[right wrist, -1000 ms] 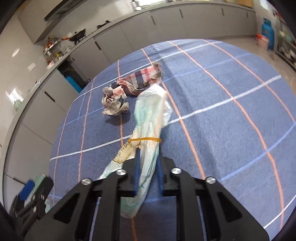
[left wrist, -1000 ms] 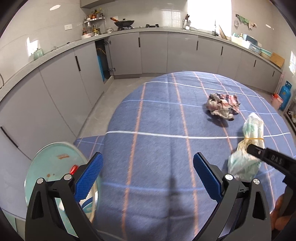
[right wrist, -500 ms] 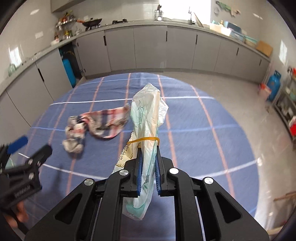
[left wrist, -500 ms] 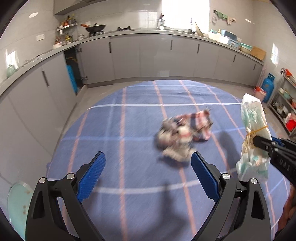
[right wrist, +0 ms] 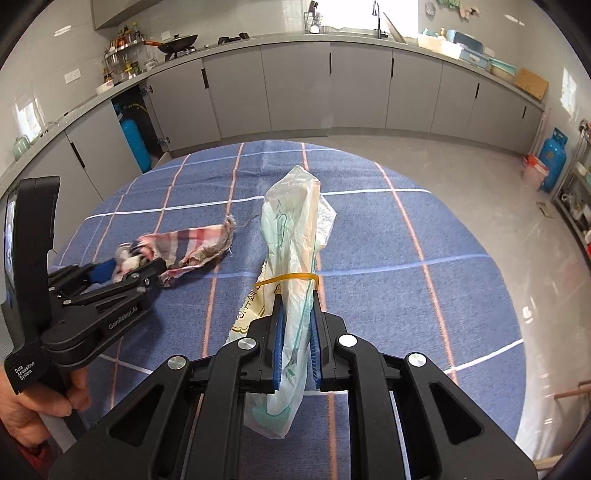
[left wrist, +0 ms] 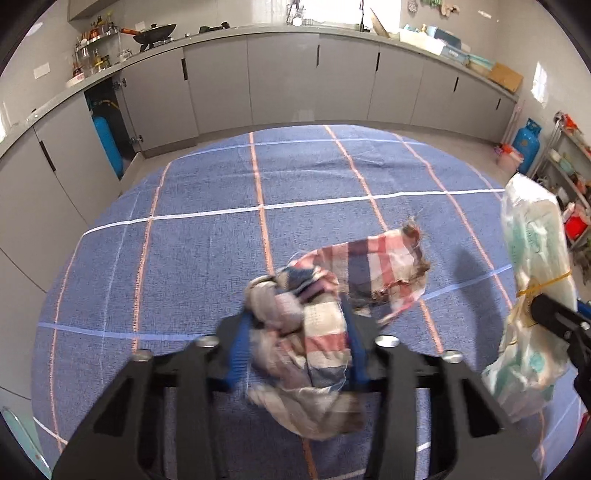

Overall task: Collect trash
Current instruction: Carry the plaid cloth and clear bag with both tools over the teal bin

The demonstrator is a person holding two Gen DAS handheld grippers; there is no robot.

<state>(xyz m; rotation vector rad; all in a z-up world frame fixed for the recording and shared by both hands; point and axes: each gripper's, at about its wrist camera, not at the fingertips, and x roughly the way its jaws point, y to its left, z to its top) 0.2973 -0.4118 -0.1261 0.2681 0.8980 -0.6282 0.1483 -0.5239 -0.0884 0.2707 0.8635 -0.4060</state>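
Daylight poured in from a window [left wrist: 332,11] above the counter [right wrist: 332,37], blown out to plain white in both views. The room was bright and evenly lit. Soft glare lay on the pale floor [right wrist: 480,177] and on the wall tiles. Faint shadows fell on the blue checked tablecloth [left wrist: 207,240]. The crumpled plaid rag [left wrist: 314,321] was smeared by motion blur in the left wrist view, as were the blue pads beside it. Both pictures bulged like a fishbowl, with cabinets [left wrist: 280,77] curved and dark corners.
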